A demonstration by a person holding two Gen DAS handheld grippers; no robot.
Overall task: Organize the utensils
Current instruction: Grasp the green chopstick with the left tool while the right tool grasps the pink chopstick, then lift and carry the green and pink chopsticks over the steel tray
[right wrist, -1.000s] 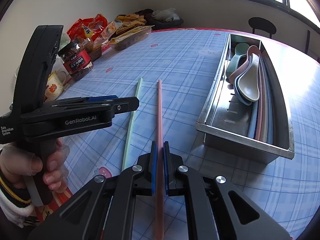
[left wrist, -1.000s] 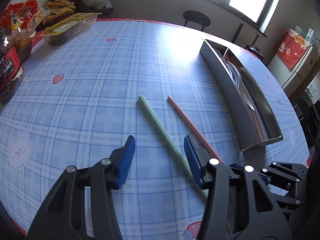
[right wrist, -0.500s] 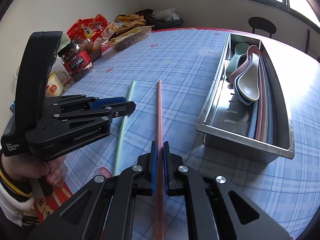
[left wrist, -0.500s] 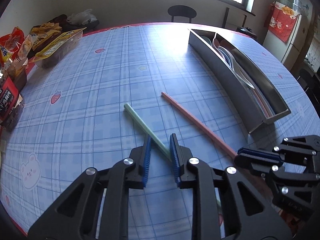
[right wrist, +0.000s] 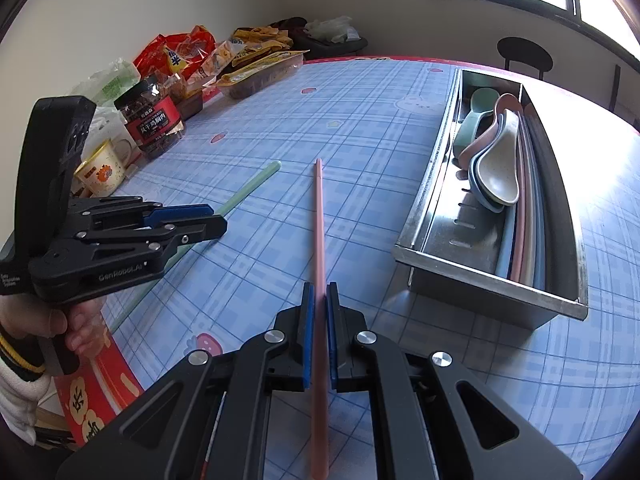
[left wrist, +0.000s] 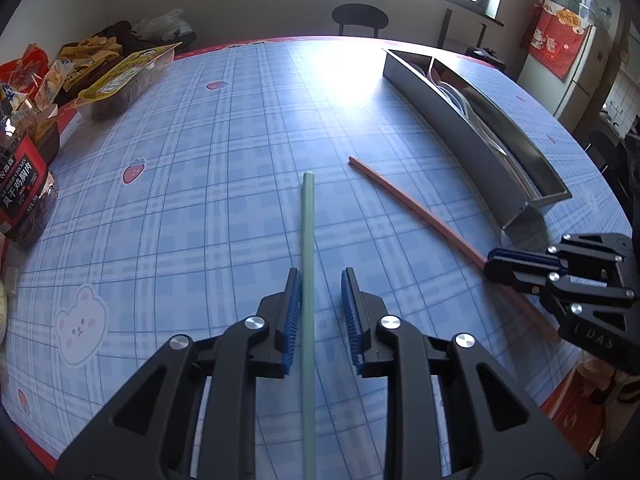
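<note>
While right gripper [right wrist: 318, 334] pinches pink chopstick [right wrist: 319, 232] firmly, left gripper [left wrist: 320, 312] has jaws slightly apart; they've just reopened a little. Green chopstick [left wrist: 308, 240] lies on table betw. pads, touching left pad only. Recommend: centre on stick, close fully, lift level w/ pink, carry both to metal tray [right wrist: 496, 276].

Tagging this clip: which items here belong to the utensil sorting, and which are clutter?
Job: green chopstick; pink chopstick; metal tray; spoons in it.
Clutter: snack packets; red-labelled jar; mug.
</note>
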